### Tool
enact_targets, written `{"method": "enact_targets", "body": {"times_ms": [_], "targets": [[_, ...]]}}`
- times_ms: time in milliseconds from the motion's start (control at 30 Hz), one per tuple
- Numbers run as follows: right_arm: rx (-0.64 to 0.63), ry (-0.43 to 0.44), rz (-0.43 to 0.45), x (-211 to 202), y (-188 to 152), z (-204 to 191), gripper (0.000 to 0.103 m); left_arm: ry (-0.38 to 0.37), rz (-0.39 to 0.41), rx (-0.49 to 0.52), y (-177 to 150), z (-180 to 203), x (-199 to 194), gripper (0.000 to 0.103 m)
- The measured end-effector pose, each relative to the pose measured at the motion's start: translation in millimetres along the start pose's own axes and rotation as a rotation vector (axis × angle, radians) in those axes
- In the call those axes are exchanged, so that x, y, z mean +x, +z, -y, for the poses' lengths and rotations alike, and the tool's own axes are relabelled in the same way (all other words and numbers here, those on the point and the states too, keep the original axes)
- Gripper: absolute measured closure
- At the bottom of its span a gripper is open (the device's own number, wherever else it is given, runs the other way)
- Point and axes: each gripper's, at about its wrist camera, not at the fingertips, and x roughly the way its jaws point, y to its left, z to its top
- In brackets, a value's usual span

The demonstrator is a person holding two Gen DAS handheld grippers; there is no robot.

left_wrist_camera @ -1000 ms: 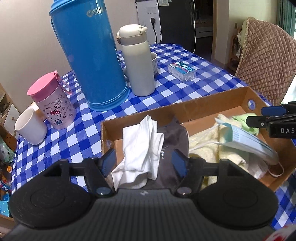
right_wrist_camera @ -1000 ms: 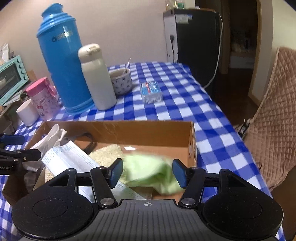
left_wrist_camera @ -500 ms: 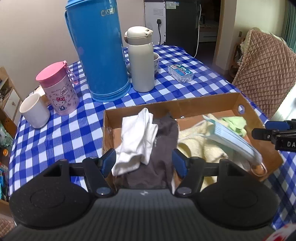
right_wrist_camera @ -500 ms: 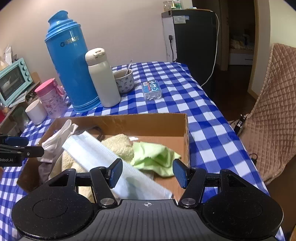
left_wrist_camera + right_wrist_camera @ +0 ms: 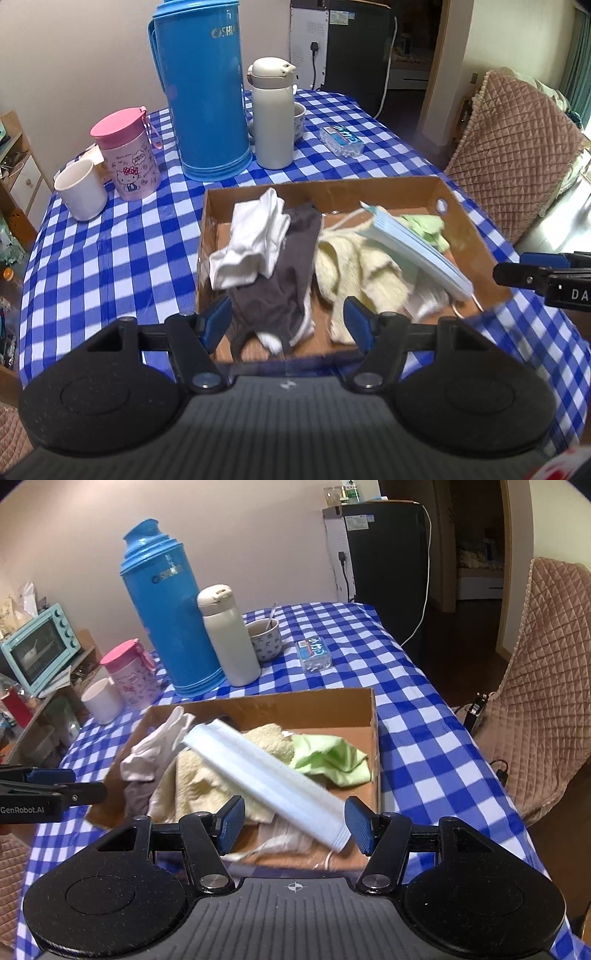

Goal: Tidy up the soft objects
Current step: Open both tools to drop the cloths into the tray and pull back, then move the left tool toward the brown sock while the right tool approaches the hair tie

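A shallow cardboard box (image 5: 332, 188) (image 5: 373, 716) on the checked table holds the soft things. In the left wrist view it contains a white cloth (image 5: 255, 240), a dark grey garment (image 5: 280, 280), a cream towel (image 5: 354, 266), a stack of face masks (image 5: 413, 251) and a green cloth (image 5: 424, 225). The right wrist view shows the masks (image 5: 266, 771), towel (image 5: 199, 779) and green cloth (image 5: 328, 757). My left gripper (image 5: 286, 323) hangs open above the box's near edge, empty. Above the near right corner, my right gripper (image 5: 293, 823) is open and empty too.
Behind the box stand a tall blue thermos (image 5: 203, 92), a cream flask (image 5: 271, 114), a patterned cup (image 5: 264, 638), a tissue pack (image 5: 341, 140), a pink mug (image 5: 125, 155) and a white cup (image 5: 81, 190). A quilted chair (image 5: 517, 147) stands at the right. A toaster oven (image 5: 40, 646) sits left.
Both grippers have pulled back and up from the box, so the whole box now shows in each view. Neither carries anything; the cloths stay in the box.
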Motion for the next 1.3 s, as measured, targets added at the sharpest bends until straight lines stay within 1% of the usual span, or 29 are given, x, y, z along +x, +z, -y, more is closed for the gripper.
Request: {"method": "enact_targets", "body": {"times_ms": [267,467,667,1000,1200,1300], "targets": [[0.018,0.036,-0.032,-33,-27,-15,0.043,-0.011,0.002,-0.004,-28,5,-39,0.038],[-0.029,0.035,-0.070,-54,-50,-34,0.043,-0.007,-0.005,0.006,-53,9,-66,0.038],[-0.069,0.043,-0.099,-71,-74,-53,0.043,-0.009,-0.011,-0.016,-78,11,-89,0.038],[-0.150,0.082,-0.141,-86,-111,-87,0.043,0.012,-0.040,-0.053,-124,10,-117,0.038],[-0.201,0.112,-0.181,-88,-131,-103,0.043,0.040,-0.057,-0.064,-144,10,-126,0.038],[-0.218,0.110,-0.197,-87,-139,-107,0.043,0.043,-0.066,-0.076,-153,10,-130,0.038]]}}
